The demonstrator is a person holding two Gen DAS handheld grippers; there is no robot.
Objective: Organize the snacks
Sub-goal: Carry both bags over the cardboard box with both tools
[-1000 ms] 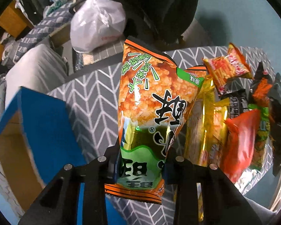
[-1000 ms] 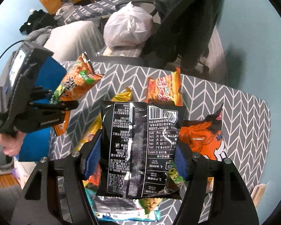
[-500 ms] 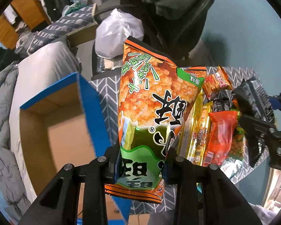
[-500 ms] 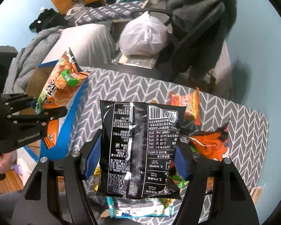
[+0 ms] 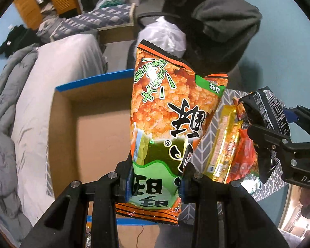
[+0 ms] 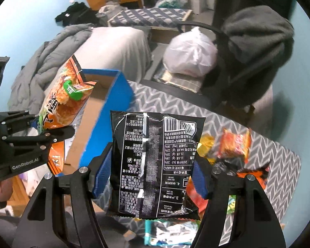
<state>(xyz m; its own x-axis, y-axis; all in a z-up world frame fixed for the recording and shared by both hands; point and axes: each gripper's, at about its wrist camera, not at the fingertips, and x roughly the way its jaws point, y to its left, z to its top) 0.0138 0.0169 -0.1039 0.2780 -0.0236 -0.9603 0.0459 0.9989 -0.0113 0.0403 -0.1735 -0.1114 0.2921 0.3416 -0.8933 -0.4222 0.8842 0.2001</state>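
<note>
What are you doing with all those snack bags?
A person is sorting snacks with a gripper in each hand. The left gripper pinches an orange and green snack bag over an open cardboard box with blue edges. The right gripper clamps a black snack bag above the grey zigzag tablecloth, where more snacks wait in a pile. Neither bag is in the box yet.
</note>
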